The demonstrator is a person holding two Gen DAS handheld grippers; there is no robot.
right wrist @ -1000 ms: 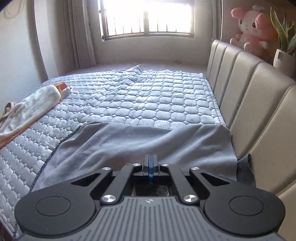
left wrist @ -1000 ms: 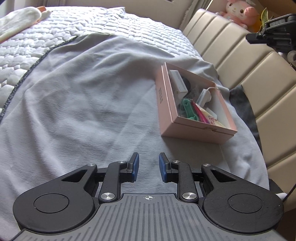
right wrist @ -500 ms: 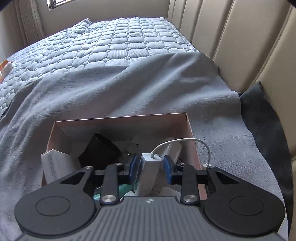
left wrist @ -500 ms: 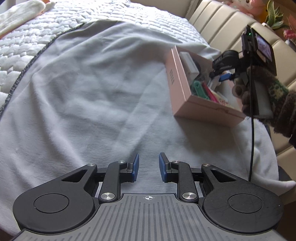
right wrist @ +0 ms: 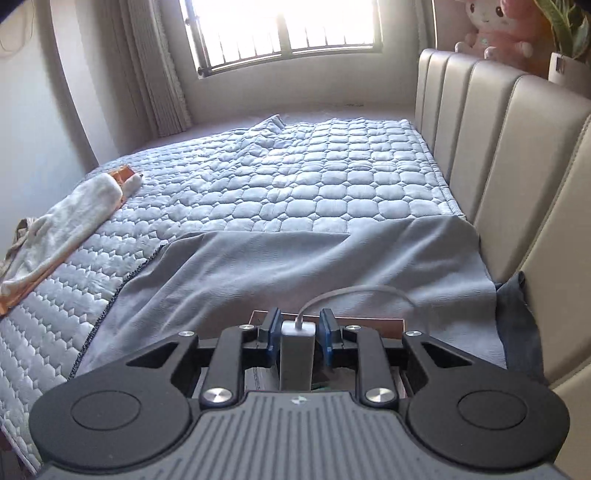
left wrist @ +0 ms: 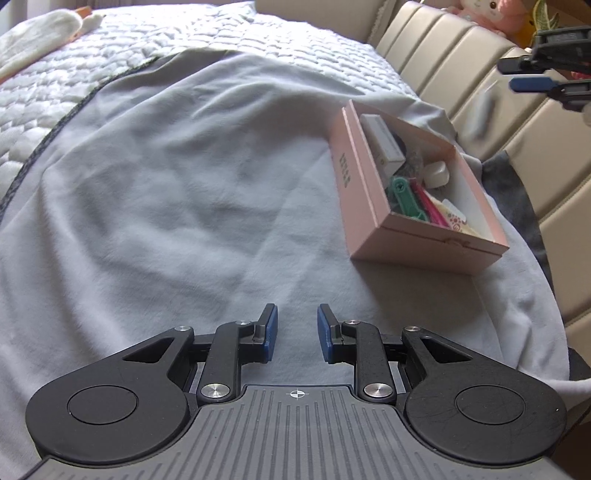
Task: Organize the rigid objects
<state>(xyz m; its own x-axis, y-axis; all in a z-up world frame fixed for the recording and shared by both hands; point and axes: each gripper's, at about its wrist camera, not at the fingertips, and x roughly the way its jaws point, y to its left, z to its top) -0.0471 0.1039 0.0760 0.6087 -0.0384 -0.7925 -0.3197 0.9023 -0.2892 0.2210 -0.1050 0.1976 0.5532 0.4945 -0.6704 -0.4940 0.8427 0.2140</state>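
Observation:
A pink open box (left wrist: 373,206) lies on the grey blanket (left wrist: 184,192) at the right, holding a white block, a green clip (left wrist: 402,197), pink sticks and other small items. My left gripper (left wrist: 297,332) is open and empty, low over the blanket, left of and nearer than the box. My right gripper (right wrist: 297,332) is shut on a white charger (right wrist: 295,354) with a white cable (right wrist: 354,291), lifted above the box, whose far rim (right wrist: 332,319) shows below it. In the left wrist view the right gripper (left wrist: 532,83) hovers at the upper right with the blurred charger (left wrist: 480,118) hanging.
A padded beige headboard (right wrist: 517,177) runs along the right. A quilted mattress cover (right wrist: 295,184) stretches toward the window. A white cloth (right wrist: 62,236) lies at the far left edge. A pink plush toy (right wrist: 495,29) and a plant sit on top of the headboard.
My right gripper closed on the white charger in the box and lifted it up out of the box. My left gripper stayed open, shifting slightly.

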